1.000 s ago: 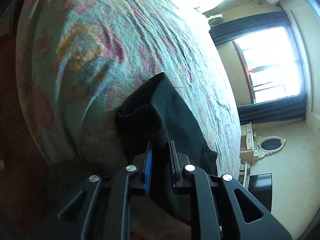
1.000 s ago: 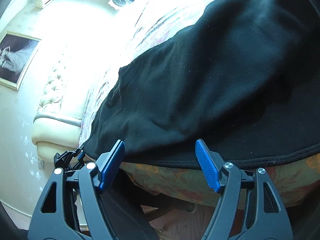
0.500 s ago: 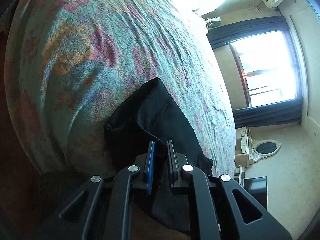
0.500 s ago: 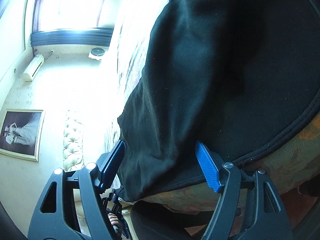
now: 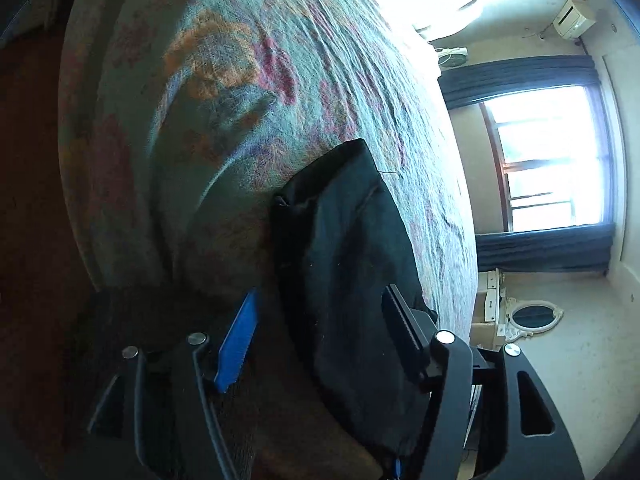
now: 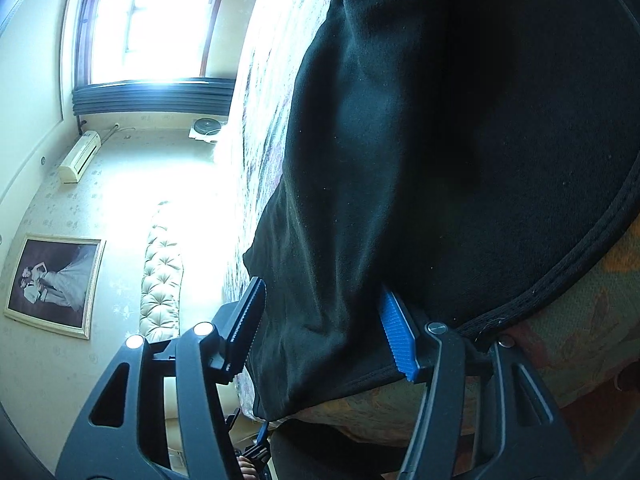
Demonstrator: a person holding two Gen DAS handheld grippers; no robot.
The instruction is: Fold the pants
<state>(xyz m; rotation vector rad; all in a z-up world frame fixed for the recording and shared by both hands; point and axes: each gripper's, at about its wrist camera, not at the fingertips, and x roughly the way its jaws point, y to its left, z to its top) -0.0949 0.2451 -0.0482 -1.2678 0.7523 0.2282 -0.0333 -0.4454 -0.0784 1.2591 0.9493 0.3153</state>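
The black pants [image 5: 344, 264] lie on a floral bedspread [image 5: 248, 80] and hang over the bed's edge. My left gripper [image 5: 320, 336] is open, its fingers on either side of a pant leg end without pinching it. In the right wrist view the pants [image 6: 460, 140] fill most of the frame, with the stitched waistband or hem [image 6: 560, 284] at the right. My right gripper [image 6: 324, 328] is open, and a fold of the black fabric sits between its fingers.
A window with dark curtains [image 5: 552, 160] and a white dresser with an oval mirror [image 5: 516, 316] stand past the bed. In the right wrist view a tufted headboard [image 6: 160, 272], a framed picture [image 6: 52, 284] and an air conditioner [image 6: 80, 156] are on the wall.
My left gripper has opened and let go of the pant leg, which now lies on the bed edge. My right gripper stayed open and rolled, moving closer onto the fabric fold.
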